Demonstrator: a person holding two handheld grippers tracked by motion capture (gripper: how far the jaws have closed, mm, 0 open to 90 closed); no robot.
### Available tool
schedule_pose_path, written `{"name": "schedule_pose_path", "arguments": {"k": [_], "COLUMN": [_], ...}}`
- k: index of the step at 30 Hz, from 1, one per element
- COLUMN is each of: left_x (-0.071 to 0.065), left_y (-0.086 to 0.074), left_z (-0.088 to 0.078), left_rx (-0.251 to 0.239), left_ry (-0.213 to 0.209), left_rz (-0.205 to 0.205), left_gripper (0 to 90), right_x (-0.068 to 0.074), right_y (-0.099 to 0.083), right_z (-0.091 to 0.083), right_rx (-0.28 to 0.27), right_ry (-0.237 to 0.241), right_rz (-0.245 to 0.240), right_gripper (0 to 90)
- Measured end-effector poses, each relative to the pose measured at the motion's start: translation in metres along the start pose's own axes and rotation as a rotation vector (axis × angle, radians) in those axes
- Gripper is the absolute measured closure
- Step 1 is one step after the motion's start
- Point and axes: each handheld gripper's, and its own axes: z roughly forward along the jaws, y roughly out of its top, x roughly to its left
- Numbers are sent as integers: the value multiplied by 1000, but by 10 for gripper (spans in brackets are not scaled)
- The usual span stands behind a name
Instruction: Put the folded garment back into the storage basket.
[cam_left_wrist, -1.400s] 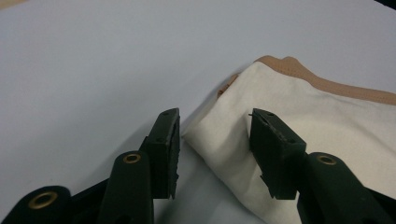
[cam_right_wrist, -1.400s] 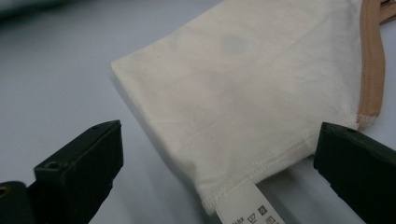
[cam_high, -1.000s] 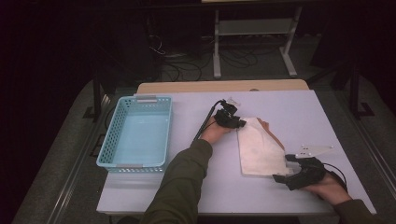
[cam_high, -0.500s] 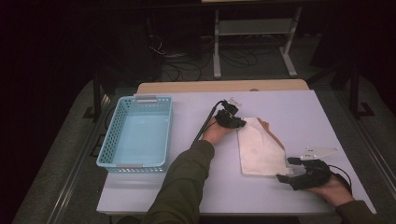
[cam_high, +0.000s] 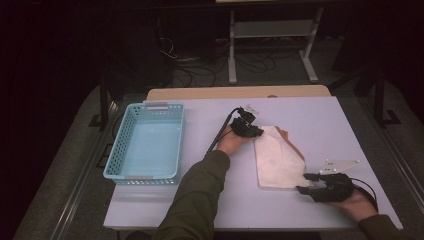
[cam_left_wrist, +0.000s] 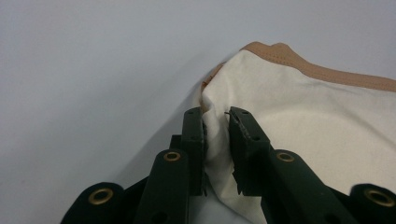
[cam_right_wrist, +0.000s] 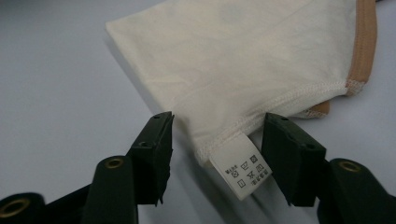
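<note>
1. Pinching a fold of the cream garment (cam_left_wrist: 303, 121), the left hand-held gripper (cam_left_wrist: 215, 135) is clenched on it.
2. Right hand-held gripper (cam_right_wrist: 217, 154) is released, jaws straddling the care label (cam_right_wrist: 240, 169).
3. Garment lies toward the table's (cam_high: 200, 200) right near corner; blue basket (cam_high: 146, 142) sits by the left edge.

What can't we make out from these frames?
- Care label print, right gripper view: symbols too small and blurred to read.
- Garment type, high view: folded flat, shape unclear.
- Left tongs, left gripper view: pinched fabric hides the corner's underside.
- Basket contents, high view: too small to confirm.
</note>
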Motion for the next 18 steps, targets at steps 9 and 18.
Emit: {"name": "schedule_pose_path", "arguments": {"k": [9,18], "left_x": [0,-1], "left_y": [0,1], "left_z": [0,1], "left_rx": [-1,-6], "left_ry": [-1,7], "left_rz": [1,-5], "left_gripper": [753,762], "right_x": [3,3], "right_y": [2,5], "right_z": [5,8], "right_rx": [19,28], "right_ry": [-6,-8], "right_rz": [-23,-32], "right_gripper": [558,778]}}
